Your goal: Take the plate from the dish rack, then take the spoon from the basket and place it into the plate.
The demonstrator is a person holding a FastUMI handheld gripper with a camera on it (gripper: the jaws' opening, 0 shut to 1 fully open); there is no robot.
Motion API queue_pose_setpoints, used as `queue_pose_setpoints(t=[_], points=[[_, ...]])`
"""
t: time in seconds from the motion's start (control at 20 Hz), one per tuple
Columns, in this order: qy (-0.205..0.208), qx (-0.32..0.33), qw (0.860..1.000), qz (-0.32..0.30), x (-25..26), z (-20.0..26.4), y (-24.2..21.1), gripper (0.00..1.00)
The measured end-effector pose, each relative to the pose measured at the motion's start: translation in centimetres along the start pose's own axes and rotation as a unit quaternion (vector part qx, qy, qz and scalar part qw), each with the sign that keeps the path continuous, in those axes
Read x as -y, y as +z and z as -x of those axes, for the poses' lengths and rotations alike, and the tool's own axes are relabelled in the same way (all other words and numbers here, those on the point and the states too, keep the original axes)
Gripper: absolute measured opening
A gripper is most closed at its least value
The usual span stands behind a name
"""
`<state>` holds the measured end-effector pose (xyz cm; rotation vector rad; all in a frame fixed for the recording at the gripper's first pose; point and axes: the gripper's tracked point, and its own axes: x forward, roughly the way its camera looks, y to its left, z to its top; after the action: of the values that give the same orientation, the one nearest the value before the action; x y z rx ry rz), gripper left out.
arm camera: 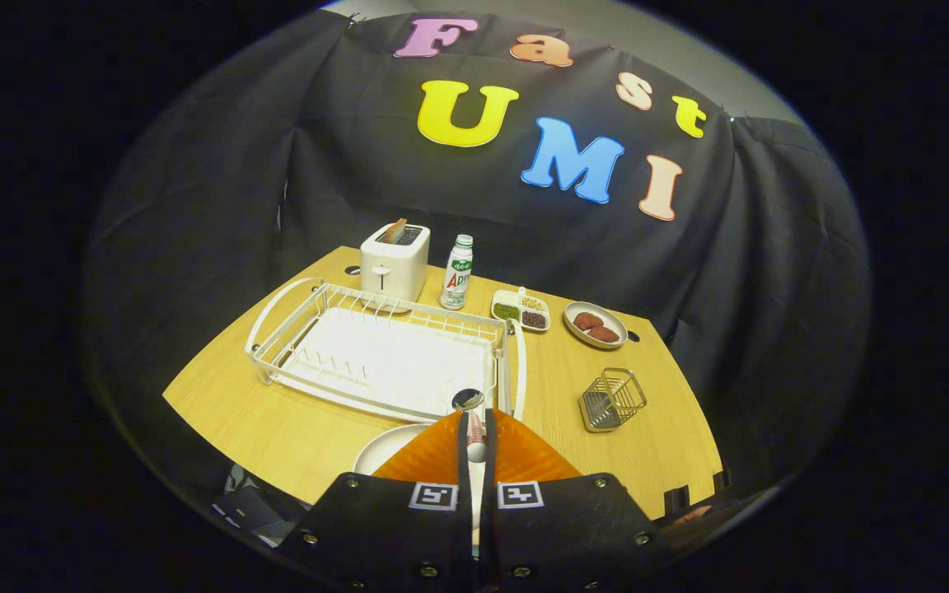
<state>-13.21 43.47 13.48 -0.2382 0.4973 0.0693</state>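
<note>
My gripper (475, 432) is shut on a spoon (469, 401). Its handle is pinched between the two orange fingers (433, 455) and its metal bowl sticks up just ahead of the fingertips. A white plate (382, 450) lies on the wooden table directly below the fingers, partly hidden by them, in front of the dish rack. The white wire dish rack (384, 354) stands beyond the fingers with nothing in it. A small wire basket (611, 399) sits to the right of the rack, with nothing visible inside.
Behind the rack stand a white toaster (394, 262) with a slice of bread in it and a bottle (457, 273). To their right are a divided dish of grains (521, 310) and a small plate with brown patties (596, 324). The table's front edge (277, 478) runs below the fingers.
</note>
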Motion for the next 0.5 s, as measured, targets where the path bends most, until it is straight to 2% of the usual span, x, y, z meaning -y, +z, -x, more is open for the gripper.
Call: queue_pose_setpoints(t=[0.5], points=[[0.029,-0.036,0.998,-0.033,-2.1,-1.6,-5.4,0.03]])
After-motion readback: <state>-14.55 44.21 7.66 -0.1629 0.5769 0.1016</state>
